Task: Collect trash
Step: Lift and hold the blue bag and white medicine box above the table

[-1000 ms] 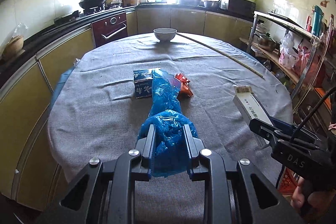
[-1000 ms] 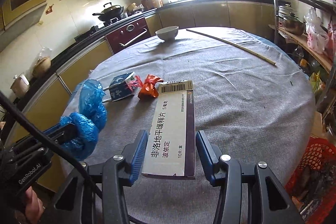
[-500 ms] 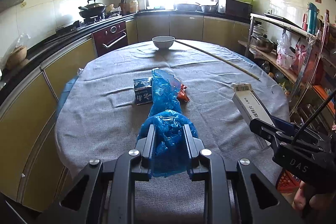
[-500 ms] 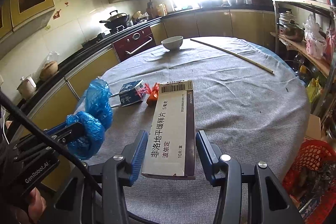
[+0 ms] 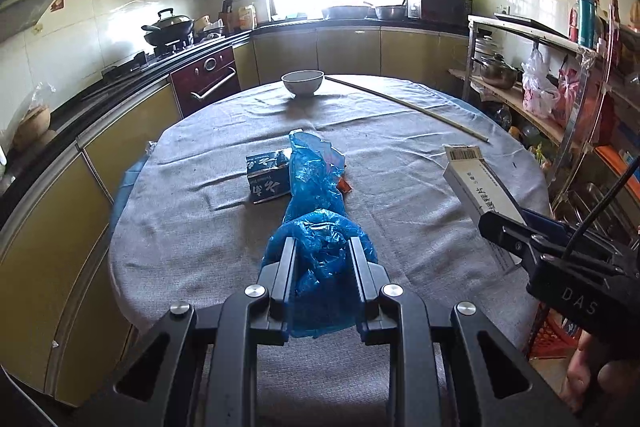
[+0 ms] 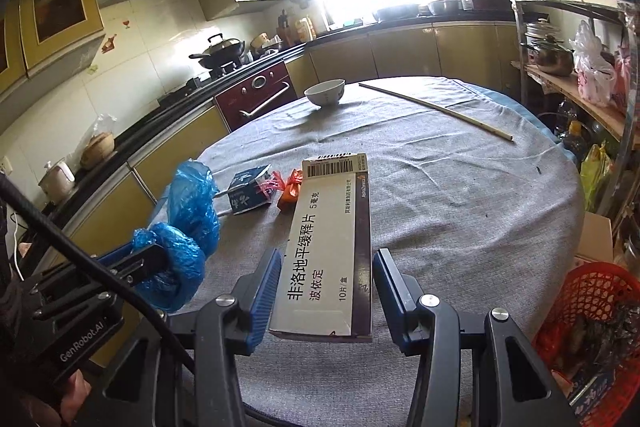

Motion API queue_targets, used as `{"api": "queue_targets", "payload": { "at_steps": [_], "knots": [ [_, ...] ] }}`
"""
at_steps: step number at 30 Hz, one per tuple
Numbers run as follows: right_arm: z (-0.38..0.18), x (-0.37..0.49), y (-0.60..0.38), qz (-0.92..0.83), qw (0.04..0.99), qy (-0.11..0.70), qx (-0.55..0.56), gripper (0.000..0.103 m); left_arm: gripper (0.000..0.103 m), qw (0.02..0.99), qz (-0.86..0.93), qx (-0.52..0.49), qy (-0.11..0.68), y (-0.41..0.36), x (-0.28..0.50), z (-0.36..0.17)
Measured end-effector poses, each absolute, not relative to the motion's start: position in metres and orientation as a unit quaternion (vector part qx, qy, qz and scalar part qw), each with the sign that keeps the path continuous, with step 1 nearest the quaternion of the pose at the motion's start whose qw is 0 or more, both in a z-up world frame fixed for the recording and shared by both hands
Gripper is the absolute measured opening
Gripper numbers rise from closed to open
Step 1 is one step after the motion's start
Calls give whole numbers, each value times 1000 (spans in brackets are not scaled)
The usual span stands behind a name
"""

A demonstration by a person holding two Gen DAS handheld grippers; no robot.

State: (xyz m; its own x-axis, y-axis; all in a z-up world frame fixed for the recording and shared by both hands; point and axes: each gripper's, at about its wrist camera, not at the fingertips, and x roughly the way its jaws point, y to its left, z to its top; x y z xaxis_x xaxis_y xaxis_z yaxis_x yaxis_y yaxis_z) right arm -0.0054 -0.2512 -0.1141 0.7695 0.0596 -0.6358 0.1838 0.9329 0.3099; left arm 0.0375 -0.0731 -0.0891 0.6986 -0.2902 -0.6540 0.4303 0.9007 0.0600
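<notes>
Pinching a crumpled blue plastic bag (image 5: 320, 259), the left claw (image 5: 322, 255) is pressed onto the plastic, whose loose end trails forward above the grey-clothed tabletop (image 5: 400, 147). A white medicine box (image 6: 328, 247) is held lengthwise by the right claw (image 6: 325, 291), barcode end pointing away; its fingers (image 6: 264, 291) look slightly wider than the box, so the contact cannot be fully confirmed, though the box is carried clear of the cloth. A small dark blue carton (image 6: 248, 193) and an orange wrapper (image 6: 290, 189) are left lying near the middle of the tabletop, just beside each other. A red basket (image 6: 592, 307) is seen on the floor at the right, probably the bin meant for both pieces.
</notes>
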Motion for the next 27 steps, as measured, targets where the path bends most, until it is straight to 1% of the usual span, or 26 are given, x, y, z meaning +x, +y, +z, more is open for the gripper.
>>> {"api": "queue_targets", "payload": {
  "at_steps": [27],
  "knots": [
    [-101,-33,-262,-30,929,308,204,51,25,923,-200,137,299,-86,6,-70]
  ]
}}
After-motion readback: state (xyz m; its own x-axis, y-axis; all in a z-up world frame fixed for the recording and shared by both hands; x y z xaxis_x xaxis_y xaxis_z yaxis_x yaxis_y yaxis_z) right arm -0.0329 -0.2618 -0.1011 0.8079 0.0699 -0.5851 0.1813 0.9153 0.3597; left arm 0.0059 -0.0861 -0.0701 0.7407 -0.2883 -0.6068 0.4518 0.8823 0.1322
